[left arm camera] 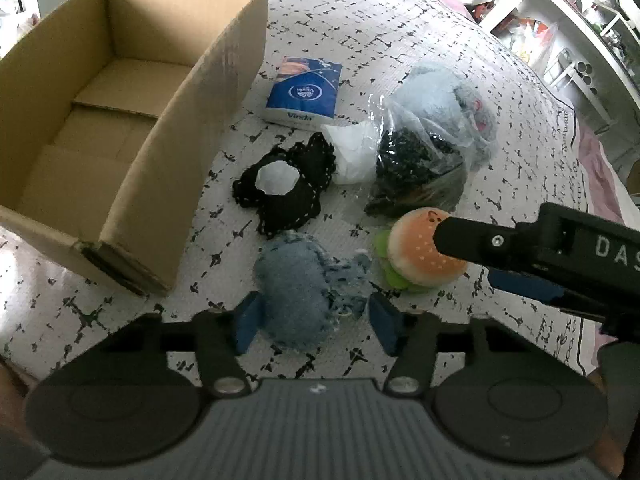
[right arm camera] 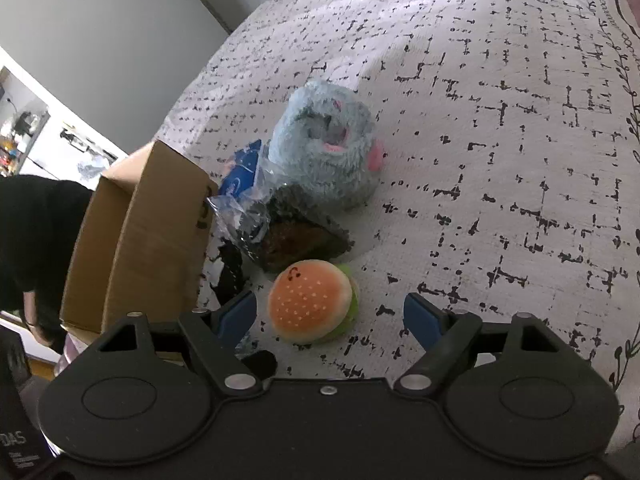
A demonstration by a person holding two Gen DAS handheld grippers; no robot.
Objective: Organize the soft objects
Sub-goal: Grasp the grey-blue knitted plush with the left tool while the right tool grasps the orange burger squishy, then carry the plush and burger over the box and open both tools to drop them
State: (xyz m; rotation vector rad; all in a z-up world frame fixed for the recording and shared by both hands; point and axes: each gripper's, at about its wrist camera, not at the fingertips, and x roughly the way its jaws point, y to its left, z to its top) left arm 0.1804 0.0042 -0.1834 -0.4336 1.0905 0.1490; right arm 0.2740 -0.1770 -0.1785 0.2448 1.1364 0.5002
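Denim toy (left arm camera: 298, 280): left wrist only.

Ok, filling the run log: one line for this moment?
left hand-held gripper: open around denim toy | right hand-held gripper: open around burger toy | box: empty

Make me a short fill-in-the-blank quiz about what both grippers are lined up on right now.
1. The left gripper is open around the ____ denim toy.
2. The right gripper brackets a plush ____.
3. The cardboard box holds ____ so far.

Missing words: blue; hamburger; nothing
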